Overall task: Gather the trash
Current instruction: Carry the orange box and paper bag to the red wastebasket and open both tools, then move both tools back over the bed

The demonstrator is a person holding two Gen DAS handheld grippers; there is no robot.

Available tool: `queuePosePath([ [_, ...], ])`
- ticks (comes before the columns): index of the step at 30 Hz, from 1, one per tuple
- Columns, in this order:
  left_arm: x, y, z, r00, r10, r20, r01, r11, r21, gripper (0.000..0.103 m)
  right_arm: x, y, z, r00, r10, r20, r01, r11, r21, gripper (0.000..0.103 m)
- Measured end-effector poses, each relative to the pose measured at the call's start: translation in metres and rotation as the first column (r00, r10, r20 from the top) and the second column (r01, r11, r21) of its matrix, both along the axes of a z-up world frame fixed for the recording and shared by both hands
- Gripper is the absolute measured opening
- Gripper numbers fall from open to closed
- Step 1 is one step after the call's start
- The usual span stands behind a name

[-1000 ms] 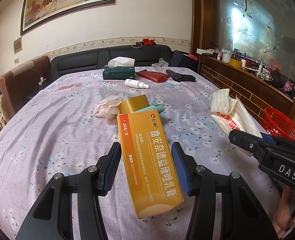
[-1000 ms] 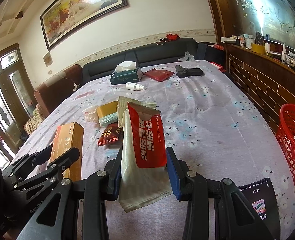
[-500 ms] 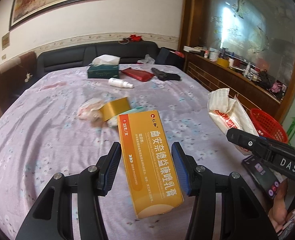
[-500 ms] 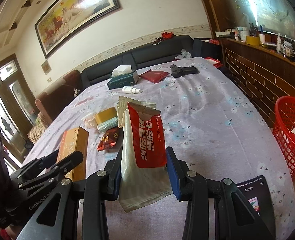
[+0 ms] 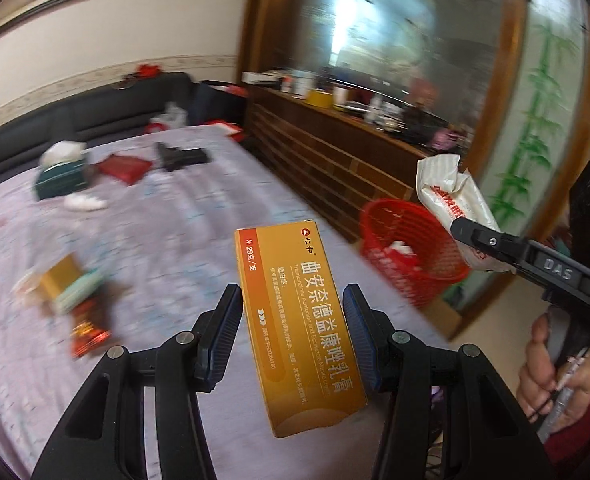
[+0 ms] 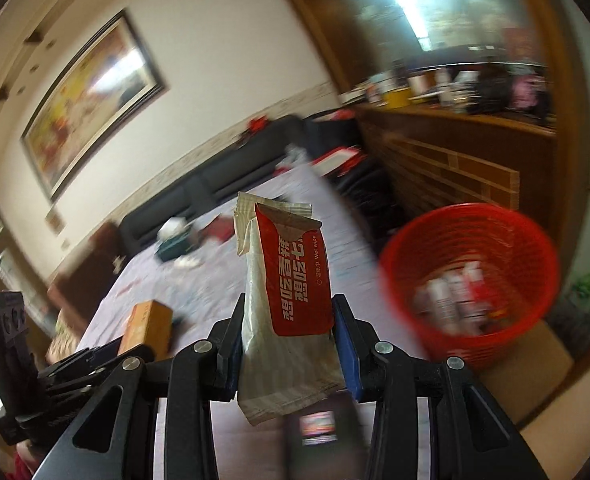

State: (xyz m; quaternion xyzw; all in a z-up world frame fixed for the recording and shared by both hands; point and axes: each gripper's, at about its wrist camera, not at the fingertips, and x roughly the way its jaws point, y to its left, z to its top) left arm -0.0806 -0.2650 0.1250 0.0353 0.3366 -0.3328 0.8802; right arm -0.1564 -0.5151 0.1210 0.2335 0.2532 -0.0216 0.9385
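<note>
Both tools swung toward red basket [image 6: 471,280]; left [image 5: 293,336] clamps orange box [image 5: 299,328], right [image 6: 287,344] clamps wipe packet [image 6: 287,300].

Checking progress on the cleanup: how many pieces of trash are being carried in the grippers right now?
2. The orange box is in the left gripper; the wet wipe packet is in the right gripper. More trash lies on the bed.

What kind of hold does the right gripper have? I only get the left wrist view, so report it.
Observer: The right gripper is shut on the wet wipe packet, with both pads pressing on its sides.
Operator: Check beneath it.
Observer: A phone with a lit screen lies below the packet.
Operator: Look inside the basket.
Observer: The red basket holds several red and white packs, too blurred to name.
</note>
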Motion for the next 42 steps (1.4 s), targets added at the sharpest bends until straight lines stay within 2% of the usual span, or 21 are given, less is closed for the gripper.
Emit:
queuePosePath([
  [3,0.000,-0.042,0.007,0.997,-0.072,-0.010,0.072,0.997,0.005,0.051,-0.014,-0.042,-0.002,0.996,-0.085,-0.003,0.085,0.996,0.024,0.042],
  [8,0.004,-0.120,0.008,0.984,-0.179,-0.025,0.179,0.984,0.019,0.051,-0.020,-0.086,-0.003,0.989,-0.146,-0.004,0.146,0.987,0.066,0.042],
  [15,0.034,-0.201,-0.009,0.970,-0.232,-0.072,0.235,0.971,0.044,0.051,-0.011,-0.127,-0.008,0.982,-0.185,-0.020,0.186,0.978,0.095,0.044],
  [16,0.038,-0.206,-0.011,0.968,-0.238,-0.080,0.241,0.970,0.040,0.054,-0.005,-0.134,-0.011,0.982,-0.188,-0.032,0.191,0.977,0.100,0.044],
  [17,0.044,-0.215,-0.015,0.968,-0.236,-0.086,0.240,0.970,0.041,0.067,0.004,-0.142,-0.013,0.981,-0.188,-0.038,0.191,0.975,0.109,0.045],
  [18,0.047,-0.218,-0.017,0.971,-0.225,-0.086,0.229,0.972,0.048,0.073,0.010,-0.147,-0.016,0.981,-0.189,-0.044,0.193,0.975,0.113,0.046],
  [20,0.055,-0.221,-0.020,0.975,-0.199,-0.098,0.205,0.978,0.049,0.076,0.024,-0.156,-0.025,0.979,-0.185,-0.082,0.193,0.976,0.098,0.068],
  [23,0.056,-0.205,-0.018,0.978,-0.184,-0.100,0.187,0.982,0.027,0.076,0.020,-0.159,-0.030,0.978,-0.193,-0.081,0.202,0.972,0.120,0.068],
  [30,0.045,-0.144,-0.013,0.990,-0.127,-0.069,0.129,0.991,0.035,0.076,0.003,-0.127,-0.018,0.990,-0.136,-0.043,0.140,0.982,0.125,0.068],
  [36,0.027,-0.067,-0.019,0.999,-0.028,-0.041,0.030,0.998,0.053,0.076,0.004,-0.064,-0.005,0.999,-0.031,-0.038,0.033,0.997,0.072,0.068],
  [42,0.016,0.014,-0.032,0.995,0.082,-0.049,-0.079,0.995,0.060,0.076,0.027,0.002,-0.008,0.993,0.092,-0.068,-0.089,0.995,0.050,0.068],
])
